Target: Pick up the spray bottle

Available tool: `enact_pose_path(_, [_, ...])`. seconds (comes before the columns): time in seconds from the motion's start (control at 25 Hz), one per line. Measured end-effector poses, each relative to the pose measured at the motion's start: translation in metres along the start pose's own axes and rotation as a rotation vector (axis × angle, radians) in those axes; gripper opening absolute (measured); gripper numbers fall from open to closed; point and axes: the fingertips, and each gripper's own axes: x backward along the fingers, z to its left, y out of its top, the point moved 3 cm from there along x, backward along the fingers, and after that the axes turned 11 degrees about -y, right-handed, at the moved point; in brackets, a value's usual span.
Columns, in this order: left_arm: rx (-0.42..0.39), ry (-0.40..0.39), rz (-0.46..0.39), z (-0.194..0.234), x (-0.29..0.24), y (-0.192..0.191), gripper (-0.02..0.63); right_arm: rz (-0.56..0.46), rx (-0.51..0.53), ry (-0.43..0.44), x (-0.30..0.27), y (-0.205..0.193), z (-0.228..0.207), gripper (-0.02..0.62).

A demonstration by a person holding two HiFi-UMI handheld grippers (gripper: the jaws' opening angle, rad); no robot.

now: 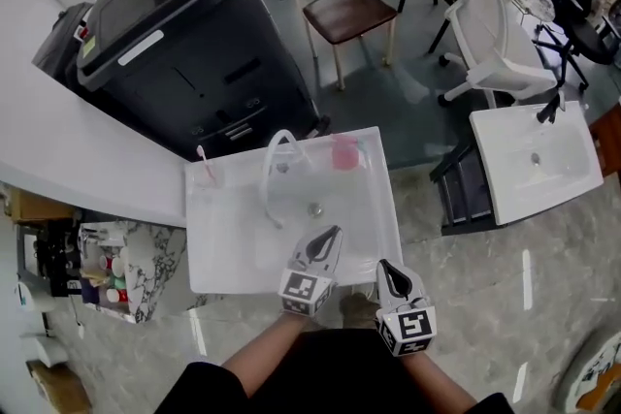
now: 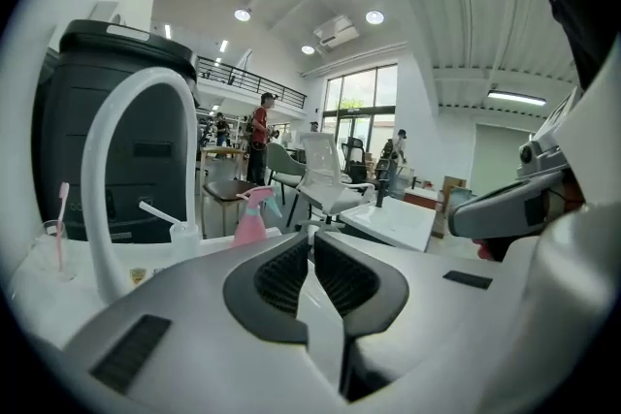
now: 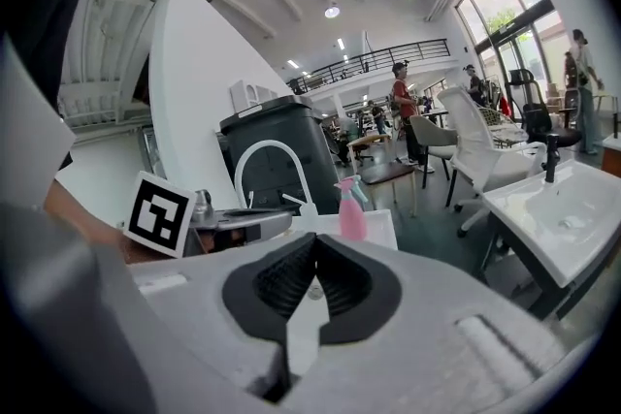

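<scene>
One toothbrush (image 1: 205, 162), one white tap (image 1: 276, 160), one pink spray bottle (image 1: 344, 152) on the sink's (image 1: 233, 278) far right corner. Left gripper (image 1: 333, 233) and right gripper (image 1: 380, 265) near its front edge, both jaws pressed together, empty. Only the gripper views show people (image 2: 258, 133) in the background

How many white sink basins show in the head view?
2. One sink lies straight ahead, carrying the arched faucet and pink spray bottle; the second sink stands to its right. Others may be out of frame.
</scene>
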Motion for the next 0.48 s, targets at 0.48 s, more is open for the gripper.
enact_pose_path(0.48, [0.052,0.084,0.064,0.080,-0.096,-0.005,0.250,0.016,0.010,0.102,-0.056,0.015,-0.006,0.000])
